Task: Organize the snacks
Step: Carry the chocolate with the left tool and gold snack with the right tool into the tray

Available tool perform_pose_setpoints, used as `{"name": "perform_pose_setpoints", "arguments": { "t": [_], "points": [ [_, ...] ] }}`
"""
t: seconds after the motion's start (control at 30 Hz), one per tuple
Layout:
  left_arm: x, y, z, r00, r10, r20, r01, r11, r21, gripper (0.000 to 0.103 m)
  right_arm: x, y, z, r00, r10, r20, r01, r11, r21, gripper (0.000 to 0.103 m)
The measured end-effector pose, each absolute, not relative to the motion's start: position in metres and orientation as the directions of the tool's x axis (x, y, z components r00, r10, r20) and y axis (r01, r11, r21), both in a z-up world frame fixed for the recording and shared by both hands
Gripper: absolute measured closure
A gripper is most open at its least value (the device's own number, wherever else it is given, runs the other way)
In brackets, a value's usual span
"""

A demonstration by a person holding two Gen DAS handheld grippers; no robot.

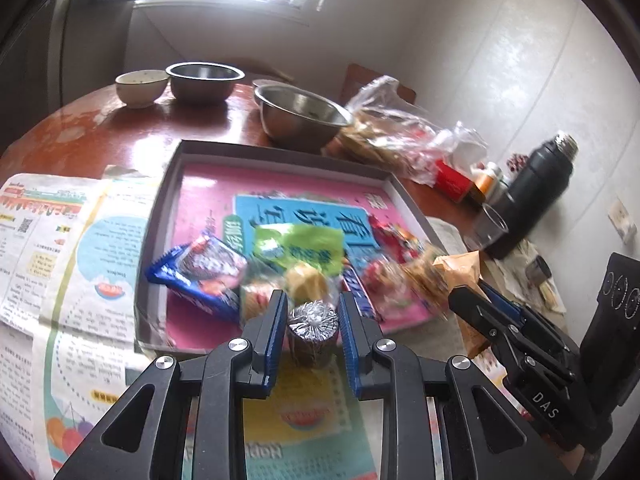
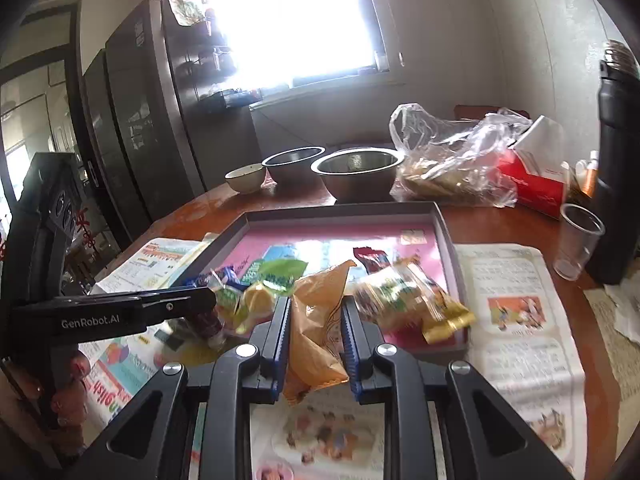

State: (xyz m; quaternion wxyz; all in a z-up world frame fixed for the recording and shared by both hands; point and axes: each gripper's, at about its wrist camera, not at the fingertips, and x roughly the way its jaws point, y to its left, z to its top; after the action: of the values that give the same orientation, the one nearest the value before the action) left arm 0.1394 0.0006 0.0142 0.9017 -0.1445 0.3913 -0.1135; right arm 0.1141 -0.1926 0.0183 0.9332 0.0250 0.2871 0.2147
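Note:
A grey shallow box [image 1: 280, 152] with a pink liner holds several snacks: a blue packet [image 1: 200, 276], a green packet [image 1: 300, 244], a yellow sweet [image 1: 306, 280] and red and gold packets [image 1: 396, 276]. My left gripper [image 1: 313, 328] is shut on a foil-topped round snack [image 1: 313, 320] at the box's near edge. My right gripper [image 2: 316, 332] is shut on an orange packet [image 2: 320, 320], held over the box's near edge [image 2: 452, 346]. The right gripper also shows in the left wrist view [image 1: 464, 300], and the left gripper in the right wrist view [image 2: 200, 300].
Newspaper [image 1: 60, 248] covers the red-brown table around the box. Behind it stand two steel bowls [image 1: 300, 116], a small ceramic bowl [image 1: 140, 86] and a clear plastic bag of food [image 1: 392, 128]. A black flask [image 1: 536, 188], a plastic cup [image 2: 576, 240] and a red box [image 2: 536, 184] stand at the right.

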Motion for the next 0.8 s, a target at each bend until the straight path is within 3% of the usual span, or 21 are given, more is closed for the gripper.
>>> {"name": "perform_pose_setpoints", "arguments": {
  "t": [0.8],
  "points": [
    [0.177, 0.001, -0.004, 0.666, -0.299, -0.683, 0.069, 0.937, -0.343, 0.076, 0.169, -0.147, -0.012, 0.678, 0.423, -0.601, -0.419, 0.894, 0.156, 0.075]
  ]
}}
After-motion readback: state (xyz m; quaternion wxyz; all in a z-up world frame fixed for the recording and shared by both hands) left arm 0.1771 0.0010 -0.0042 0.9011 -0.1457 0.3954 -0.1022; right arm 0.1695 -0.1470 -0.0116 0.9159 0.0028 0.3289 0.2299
